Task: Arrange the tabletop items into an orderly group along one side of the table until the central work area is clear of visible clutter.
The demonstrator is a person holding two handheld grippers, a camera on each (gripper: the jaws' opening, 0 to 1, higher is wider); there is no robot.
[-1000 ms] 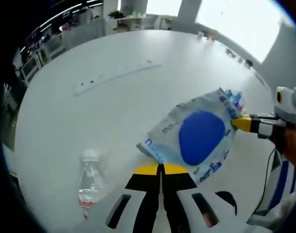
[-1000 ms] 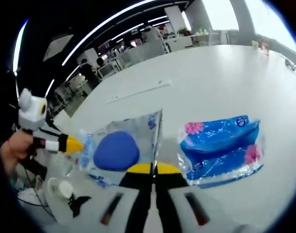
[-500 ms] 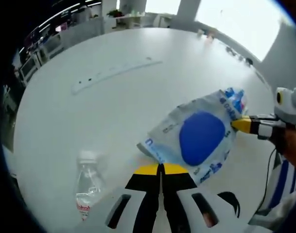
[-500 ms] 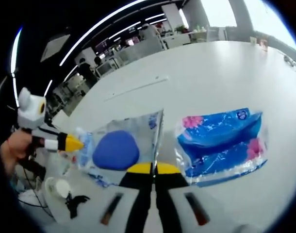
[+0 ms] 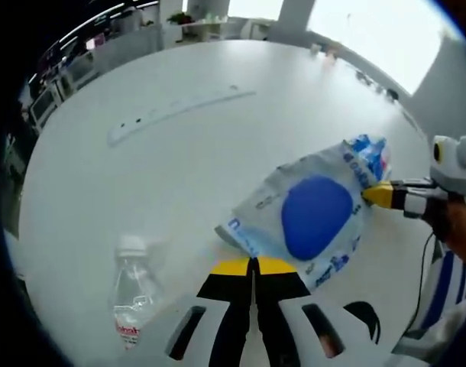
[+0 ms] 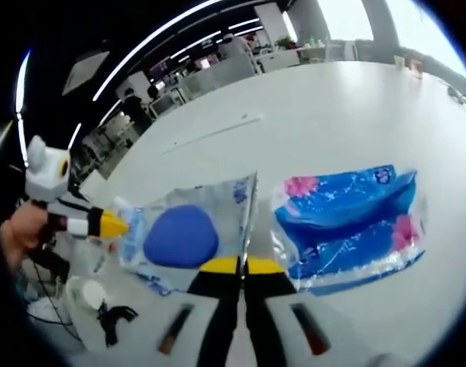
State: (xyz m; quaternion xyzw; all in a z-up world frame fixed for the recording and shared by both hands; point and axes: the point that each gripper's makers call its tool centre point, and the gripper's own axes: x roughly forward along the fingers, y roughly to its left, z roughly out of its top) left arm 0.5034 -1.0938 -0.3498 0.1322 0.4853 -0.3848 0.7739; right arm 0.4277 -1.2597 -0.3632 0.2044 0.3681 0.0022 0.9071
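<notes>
Two grippers have the clear pouch (image 5: 313, 215) with the blue pad inside pinched at opposite edges: your left gripper (image 5: 253, 265) has its jaws closed on the pouch's near edge, and your right gripper (image 6: 241, 264) has its jaws closed on the far edge, so the pouch hangs stretched between them just above the white tabletop (image 5: 179, 168). Over the last second the pouch has barely shifted; the bottle (image 5: 131, 294), to the left of the pouch in the left gripper view, has slid a little lower in the frame, which reads as your hand drifting, not the bottle moving. Just beside the pouch, on its right in the right gripper view, lies the blue tissue pack (image 6: 347, 227), resting on the tabletop. Beyond the pouch, well apart, sits a long white strip (image 5: 176, 113). The carry looks stalled, so the middle is not yet clear.
</notes>
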